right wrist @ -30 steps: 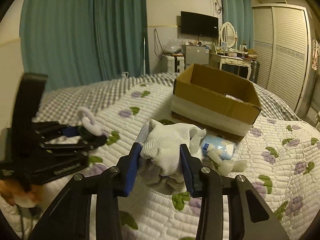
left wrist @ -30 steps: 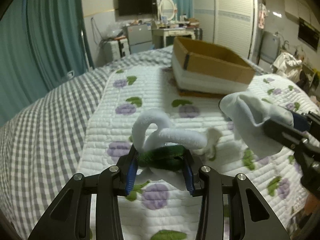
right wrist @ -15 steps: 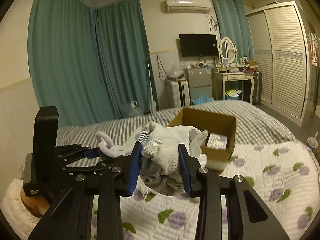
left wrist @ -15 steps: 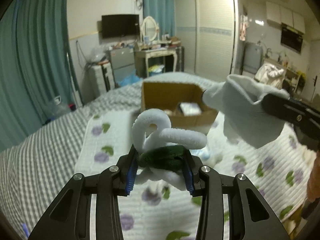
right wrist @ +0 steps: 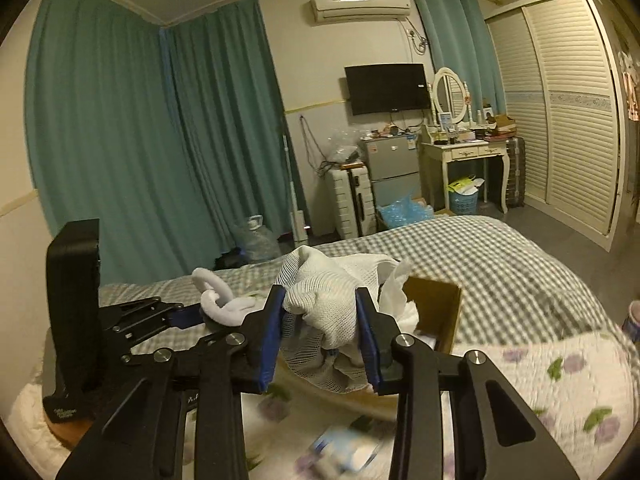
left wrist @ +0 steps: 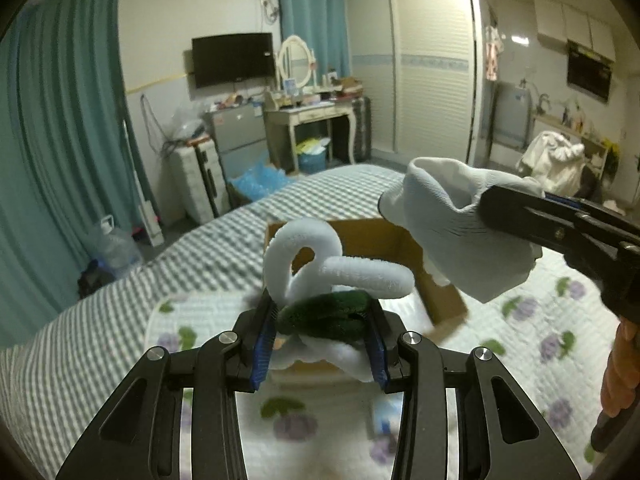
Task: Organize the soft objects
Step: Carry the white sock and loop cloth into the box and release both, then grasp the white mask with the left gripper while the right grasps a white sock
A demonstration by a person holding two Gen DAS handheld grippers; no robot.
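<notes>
The left gripper (left wrist: 320,340) pinches a plush toy (left wrist: 332,276) between its blue pads; the toy's white looped neck rises clear above the fingers, its dark green middle sits in the clamp, and its white lower end hangs below, partly hidden by the pads. The right gripper (right wrist: 320,336) pinches a white mesh cloth (right wrist: 324,312), bunched so that its shape is hard to make out; its lower folds sag under the fingers.

The box (left wrist: 384,240) stands on the bed beyond both loads; in the left view the toy and the cloth (left wrist: 460,236) cover much of its opening, and only the far inner wall and the right near corner show; in the right view only its right corner (right wrist: 436,312) shows past the cloth, with something white and crumpled inside that I cannot identify. A small blue-and-white packet (right wrist: 344,452) on the quilt (right wrist: 568,380) below is blurred and cut off by the fingers.

From the right view the left gripper (right wrist: 188,316) hangs to the left, near but apart; from the left view the right gripper (left wrist: 516,208) comes in from the right, its cloth just above the box's right rim; the checked bed (left wrist: 120,312) spreads wide on the left, and the floor lies beyond its far edge.
</notes>
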